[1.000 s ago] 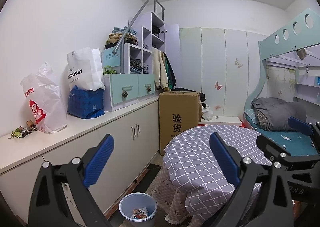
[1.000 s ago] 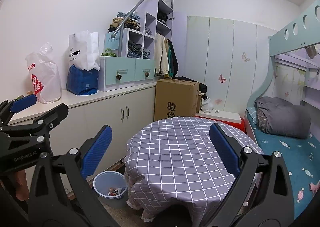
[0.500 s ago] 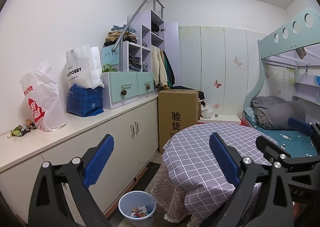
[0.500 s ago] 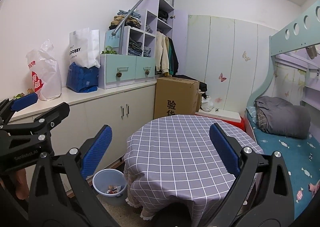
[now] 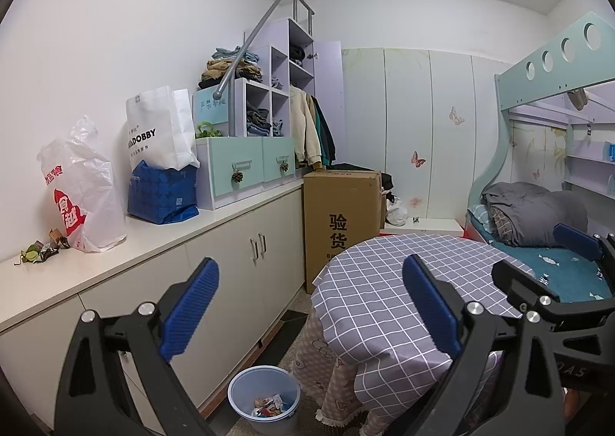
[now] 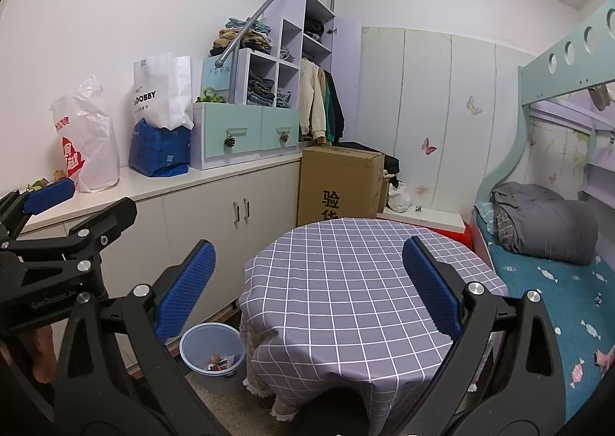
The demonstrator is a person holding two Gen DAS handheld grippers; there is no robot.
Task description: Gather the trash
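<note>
Small scraps [image 5: 36, 253] beside the white plastic bag [image 5: 82, 190], too tiny to identify

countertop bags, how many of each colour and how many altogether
white plastic bag with red print: 1
white paper bag with DOBBY lettering: 1
blue bag: 1
total: 3 bags on the countertop

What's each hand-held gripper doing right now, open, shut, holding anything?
Left hand-held gripper: open, blue-padded fingers spread wide, holding nothing.
Right hand-held gripper: open, fingers spread wide, holding nothing.
</note>
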